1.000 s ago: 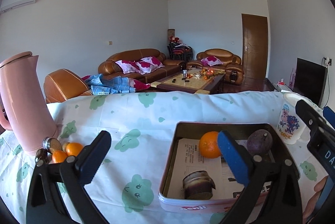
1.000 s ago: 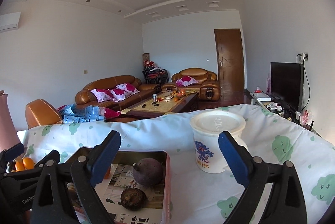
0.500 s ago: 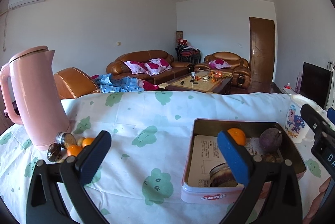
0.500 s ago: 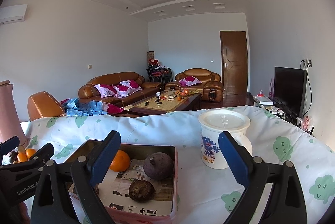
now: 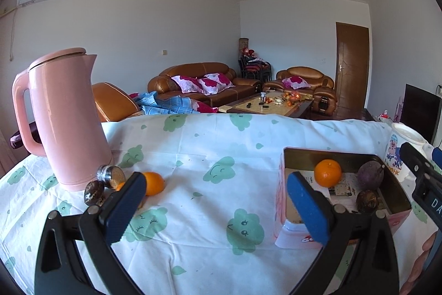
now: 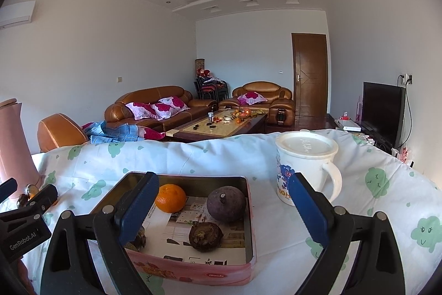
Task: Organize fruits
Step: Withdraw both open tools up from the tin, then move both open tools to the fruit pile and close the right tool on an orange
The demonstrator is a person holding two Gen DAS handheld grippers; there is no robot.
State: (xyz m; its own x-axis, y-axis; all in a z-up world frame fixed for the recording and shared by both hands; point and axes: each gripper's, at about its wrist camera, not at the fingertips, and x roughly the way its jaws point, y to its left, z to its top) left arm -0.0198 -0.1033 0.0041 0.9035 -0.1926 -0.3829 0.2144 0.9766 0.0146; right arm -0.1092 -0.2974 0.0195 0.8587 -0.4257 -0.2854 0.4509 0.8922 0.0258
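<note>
A pink tin sits on the cloud-print cloth, holding an orange, a round purple fruit and a wrinkled dark fruit. Loose by the kettle lie another orange, a dark wrinkled fruit and a cut half. My left gripper hangs open and empty over the cloth between that pile and the tin. In the right wrist view my right gripper is open and empty just above the tin, with the orange, purple fruit and dark fruit between its fingers.
A tall pink kettle stands at the table's left, right behind the loose fruit. A white lidded mug stands just right of the tin. A hand shows at the lower right edge. Sofas and a coffee table lie beyond the table.
My left gripper has swung left, so the kettle and loose fruit have come closer and the tin slid right. The right gripper shifted left over the tin. Both stayed open.
</note>
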